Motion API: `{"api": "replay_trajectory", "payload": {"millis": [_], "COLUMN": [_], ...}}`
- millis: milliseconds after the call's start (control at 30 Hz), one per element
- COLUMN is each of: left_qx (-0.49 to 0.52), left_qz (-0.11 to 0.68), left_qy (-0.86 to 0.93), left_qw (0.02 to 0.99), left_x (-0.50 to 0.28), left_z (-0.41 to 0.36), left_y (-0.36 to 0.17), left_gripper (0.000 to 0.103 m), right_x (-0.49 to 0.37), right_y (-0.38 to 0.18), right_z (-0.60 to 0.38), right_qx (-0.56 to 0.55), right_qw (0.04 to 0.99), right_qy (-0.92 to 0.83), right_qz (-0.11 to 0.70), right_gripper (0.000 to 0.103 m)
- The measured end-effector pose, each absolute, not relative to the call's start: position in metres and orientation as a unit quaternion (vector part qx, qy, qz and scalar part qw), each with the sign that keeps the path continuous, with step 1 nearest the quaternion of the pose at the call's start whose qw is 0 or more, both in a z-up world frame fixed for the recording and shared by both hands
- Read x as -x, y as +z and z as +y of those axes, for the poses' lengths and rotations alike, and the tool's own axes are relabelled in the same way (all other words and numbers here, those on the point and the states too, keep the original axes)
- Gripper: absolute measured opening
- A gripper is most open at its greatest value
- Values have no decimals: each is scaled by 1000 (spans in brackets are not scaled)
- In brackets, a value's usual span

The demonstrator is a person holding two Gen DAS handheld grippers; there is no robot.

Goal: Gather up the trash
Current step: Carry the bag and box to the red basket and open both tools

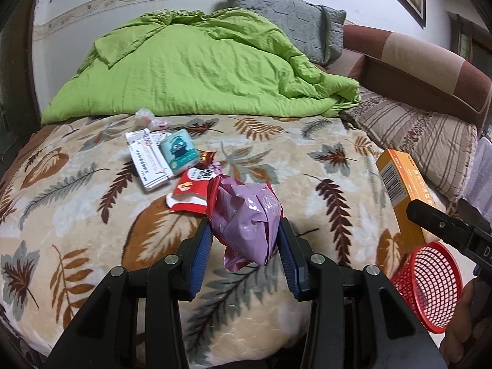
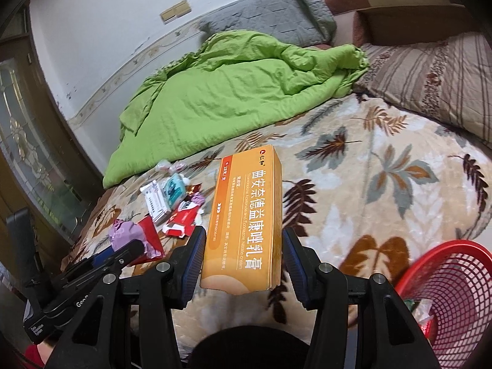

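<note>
Jaws of the left gripper (image 1: 246, 243) pinch a soft, crushable purple wrapper (image 1: 246, 215) mid-body, while the right gripper (image 2: 243, 259) clamps a light, stiff orange box (image 2: 246, 215) by its sides.

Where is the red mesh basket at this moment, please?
The red mesh basket sits at the lower right of both wrist views, on the leaf-patterned blanket.
</note>
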State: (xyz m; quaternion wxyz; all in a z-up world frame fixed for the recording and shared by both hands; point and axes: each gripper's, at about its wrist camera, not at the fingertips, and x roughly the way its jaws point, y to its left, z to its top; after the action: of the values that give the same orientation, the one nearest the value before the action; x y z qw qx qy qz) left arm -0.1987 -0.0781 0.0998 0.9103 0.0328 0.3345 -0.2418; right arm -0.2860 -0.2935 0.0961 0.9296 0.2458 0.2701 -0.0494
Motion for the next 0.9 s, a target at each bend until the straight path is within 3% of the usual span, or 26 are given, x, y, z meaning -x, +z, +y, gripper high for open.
{"api": "replay_trajectory", "payload": {"millis": [567,900], "left_qx": [-71,-101], "left_qz": [337,400], "left_qy": [-362,-503], "left_qw": [866,759], "left_x": [242,298], "left_z": [-166,-262], "left_y": [120,107], "left_gripper": [41,41], "right_x": [391,452], "right_y": [77,53], "right_z": [-396,-428], "right_qx": [-290,-313], "right_qw": [895,865], "right_qy": [-193,-245], "right_qz": [281,306], "right_gripper": [54,55]}}
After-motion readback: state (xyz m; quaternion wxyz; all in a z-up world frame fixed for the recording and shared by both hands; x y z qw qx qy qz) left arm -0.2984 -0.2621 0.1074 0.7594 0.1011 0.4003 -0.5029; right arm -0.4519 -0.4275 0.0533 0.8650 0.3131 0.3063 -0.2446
